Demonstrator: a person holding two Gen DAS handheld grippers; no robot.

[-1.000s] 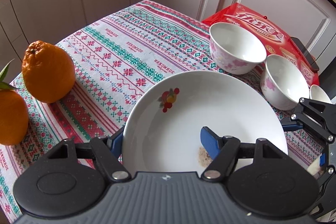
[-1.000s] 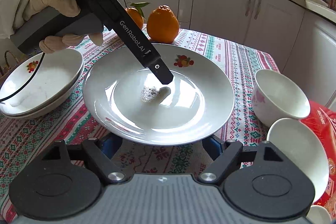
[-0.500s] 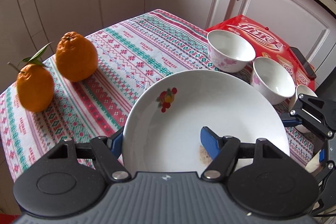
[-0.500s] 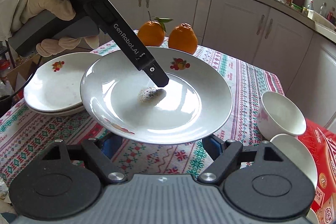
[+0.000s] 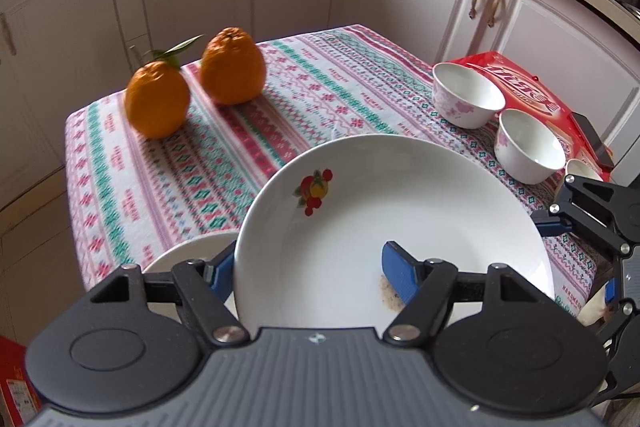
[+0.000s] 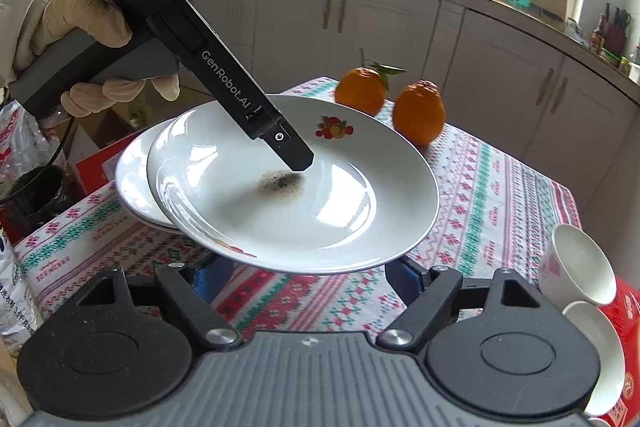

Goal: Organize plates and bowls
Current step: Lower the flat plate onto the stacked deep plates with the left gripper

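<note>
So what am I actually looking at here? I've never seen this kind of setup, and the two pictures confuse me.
No robot: a gloved person holds a hand-held gripper in each hand, each with a fisheye camera looking along its fingers. The left view shows the left hand-held gripper pinching the rim of a white plate, lifted off the patterned tablecloth. The right view looks across from the right hand-held gripper, open and empty, and shows the left one from outside, plus a second plate beneath. Also there: two oranges, small bowls and a red packet.
</note>
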